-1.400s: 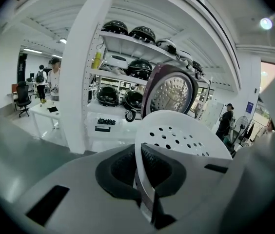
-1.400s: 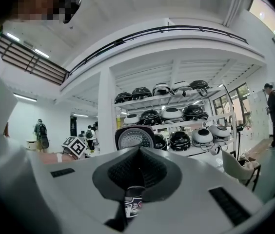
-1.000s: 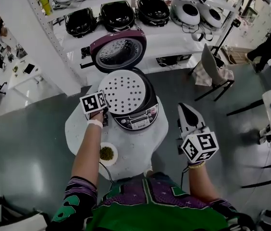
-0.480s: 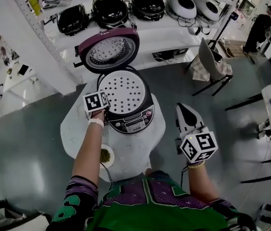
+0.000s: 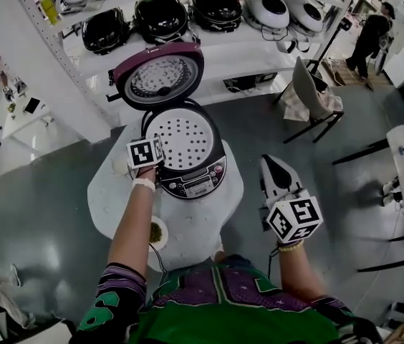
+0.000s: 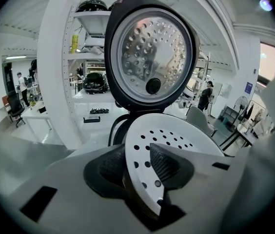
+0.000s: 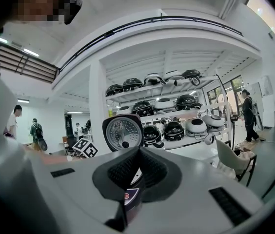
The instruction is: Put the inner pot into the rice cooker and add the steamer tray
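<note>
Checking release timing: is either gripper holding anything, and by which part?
Nothing gripped. The left gripper has just been opening its jaws; the steamer tray has its near rim loose between them. The right gripper is shut, empty.

floor (image 5: 44,192): grey, glossy | shelving (image 5: 248,57): white, holding cookers (image 5: 216,6) | chair (image 5: 304,92): beside shelving | light: bright

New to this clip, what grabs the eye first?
The open rice cooker stands on the small white table at centre, its round lid tipped up behind and a white perforated steamer tray lying across its mouth. The left gripper sits at the tray's left rim, its jaws just opening with the rim between them; the right gripper hangs shut off to the right, clear of the table. Behind, shelves hold rows of more cookers.
</note>
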